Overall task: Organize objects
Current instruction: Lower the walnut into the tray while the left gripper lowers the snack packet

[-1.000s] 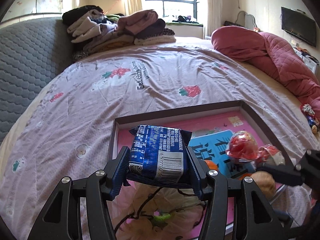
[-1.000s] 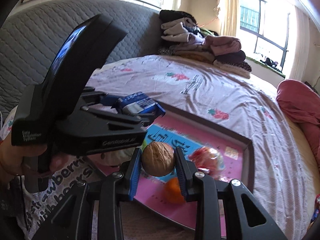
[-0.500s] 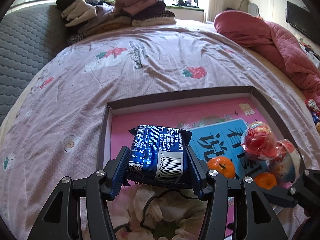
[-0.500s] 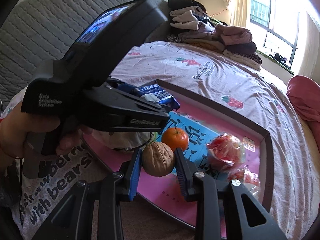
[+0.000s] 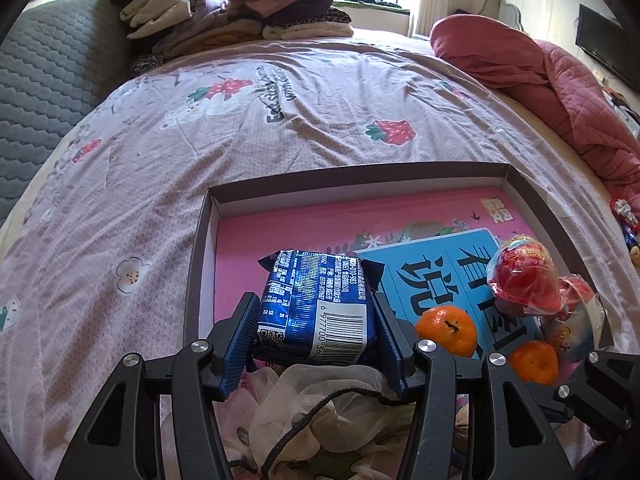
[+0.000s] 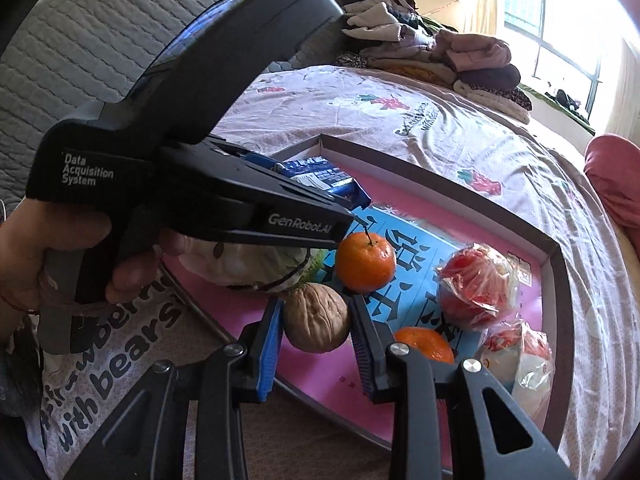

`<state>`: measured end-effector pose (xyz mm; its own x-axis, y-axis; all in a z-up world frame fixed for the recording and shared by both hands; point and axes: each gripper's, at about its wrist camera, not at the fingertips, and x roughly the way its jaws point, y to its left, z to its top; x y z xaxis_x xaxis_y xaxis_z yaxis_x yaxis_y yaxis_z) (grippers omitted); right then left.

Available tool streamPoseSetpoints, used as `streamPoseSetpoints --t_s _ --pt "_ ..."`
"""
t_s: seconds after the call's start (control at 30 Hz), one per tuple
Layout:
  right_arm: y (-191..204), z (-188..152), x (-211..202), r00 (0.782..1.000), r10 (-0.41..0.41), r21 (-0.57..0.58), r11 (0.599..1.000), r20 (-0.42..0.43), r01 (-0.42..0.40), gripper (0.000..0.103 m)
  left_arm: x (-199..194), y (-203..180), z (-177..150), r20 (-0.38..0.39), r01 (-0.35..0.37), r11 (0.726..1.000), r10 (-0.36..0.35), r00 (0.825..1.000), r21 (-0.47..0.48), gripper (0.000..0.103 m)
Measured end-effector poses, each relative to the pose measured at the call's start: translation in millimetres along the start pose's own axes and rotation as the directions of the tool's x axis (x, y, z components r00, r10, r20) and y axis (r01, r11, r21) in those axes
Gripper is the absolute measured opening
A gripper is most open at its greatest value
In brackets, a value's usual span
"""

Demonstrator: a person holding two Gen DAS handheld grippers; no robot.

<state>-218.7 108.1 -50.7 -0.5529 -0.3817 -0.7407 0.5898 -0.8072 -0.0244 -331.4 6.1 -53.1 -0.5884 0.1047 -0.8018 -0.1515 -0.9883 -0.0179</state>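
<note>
A shallow box with a pink floor and dark rim [image 5: 360,172] lies on the bed. My left gripper [image 5: 316,320] is shut on a blue snack packet [image 5: 316,308] and holds it over the box's near left part; the packet also shows in the right wrist view [image 6: 320,176]. My right gripper [image 6: 316,320] is shut on a walnut [image 6: 316,322] just above the box's near edge. In the box lie two mandarins [image 5: 446,330] [image 5: 534,360], red wrapped sweets [image 5: 524,276] and a white mesh bag [image 5: 320,408].
The left gripper's body [image 6: 180,160] and the hand holding it fill the left of the right wrist view. Folded clothes [image 5: 224,16] are stacked at the bed's far end. A red quilt [image 5: 540,88] lies at the right. A grey padded headboard [image 5: 36,92] stands at the left.
Both grippers have moved forward and down over the box, each still holding its object. More of the box floor, both mandarins and the mesh bag are now in view.
</note>
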Motion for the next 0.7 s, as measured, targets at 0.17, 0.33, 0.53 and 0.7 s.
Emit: streamPoseSetpoints --t_s 0.17,0.33,0.53,0.7 --pt "-1.1 0.2 0.8 1.000 -0.002 0.012 1.000 -0.002 0.002 0.033 -0.5 -0.5 -0.9 -0.005 0.004 1.000 -0.004 1.000 0.000 0.058" --pt "-1.1 -0.1 1.1 1.000 -0.013 0.018 1.000 -0.003 0.013 0.033 -1.6 -0.9 -0.6 -0.006 0.005 1.000 -0.005 1.000 -0.001 0.058" --pt "-1.5 1.7 -2.9 1.000 -0.021 0.020 1.000 -0.004 0.022 0.035 -5.8 -0.7 -0.2 -0.001 0.010 1.000 -0.010 1.000 -0.005 0.058" --pt "-3.8 3.6 -10.0 1.000 -0.026 0.024 0.999 -0.003 0.026 0.038 -9.7 -0.7 -0.4 0.001 0.009 1.000 -0.009 1.000 -0.008 0.058"
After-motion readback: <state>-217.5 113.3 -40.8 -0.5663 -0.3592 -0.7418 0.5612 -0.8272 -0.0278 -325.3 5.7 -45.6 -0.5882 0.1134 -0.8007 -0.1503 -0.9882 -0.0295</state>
